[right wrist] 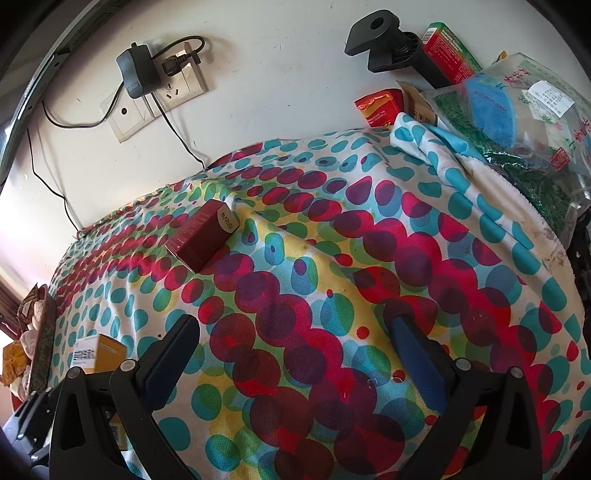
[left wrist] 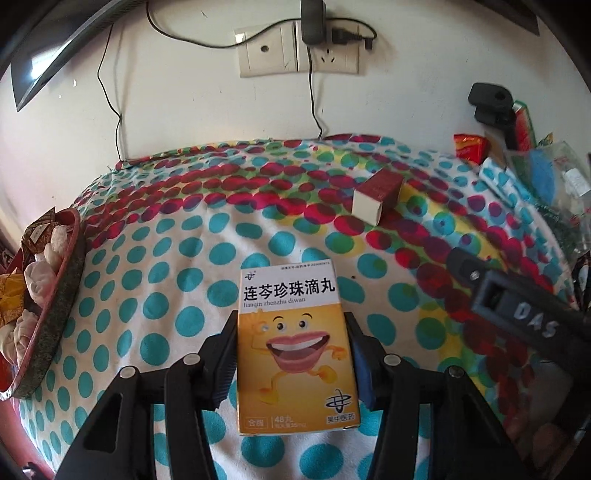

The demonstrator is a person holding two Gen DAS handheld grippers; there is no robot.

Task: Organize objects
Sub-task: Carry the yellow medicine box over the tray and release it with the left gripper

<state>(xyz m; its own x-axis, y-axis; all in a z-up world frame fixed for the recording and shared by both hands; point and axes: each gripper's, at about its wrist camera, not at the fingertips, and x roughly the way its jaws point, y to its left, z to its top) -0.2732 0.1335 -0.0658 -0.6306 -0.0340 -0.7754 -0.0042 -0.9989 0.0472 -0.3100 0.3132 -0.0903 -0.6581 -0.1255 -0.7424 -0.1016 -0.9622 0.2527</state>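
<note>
Clamped between both fingers of the left gripper (left wrist: 291,354) sits a yellow medicine box (left wrist: 295,350), face up, low in the centre of the left wrist view; its white top band carries Chinese lettering and its front a cartoon of a running mouth. Both pads lie against the box's long sides, which rests flat on the dotted cloth (left wrist: 166,258). Up and to the right of it, well apart, a dark red box (left wrist: 377,195) with a white end lies on the same cloth. At the left edge of that frame a red-rimmed tray (left wrist: 55,302) holds pale wrapped lumps. On the wall at the top centre are sockets (left wrist: 295,51) with a black adapter (left wrist: 313,18) plugged in. The right gripper (right wrist: 295,343) hangs with its fingers spread wide over bare cloth, nothing between them. In the right wrist view the dark red box lies left of centre, and the yellow box peeks in at the lower left. A clear bag (right wrist: 517,110) of green and blue goods fills the upper right corner, with a black clamp (right wrist: 384,44) beside it.
</note>
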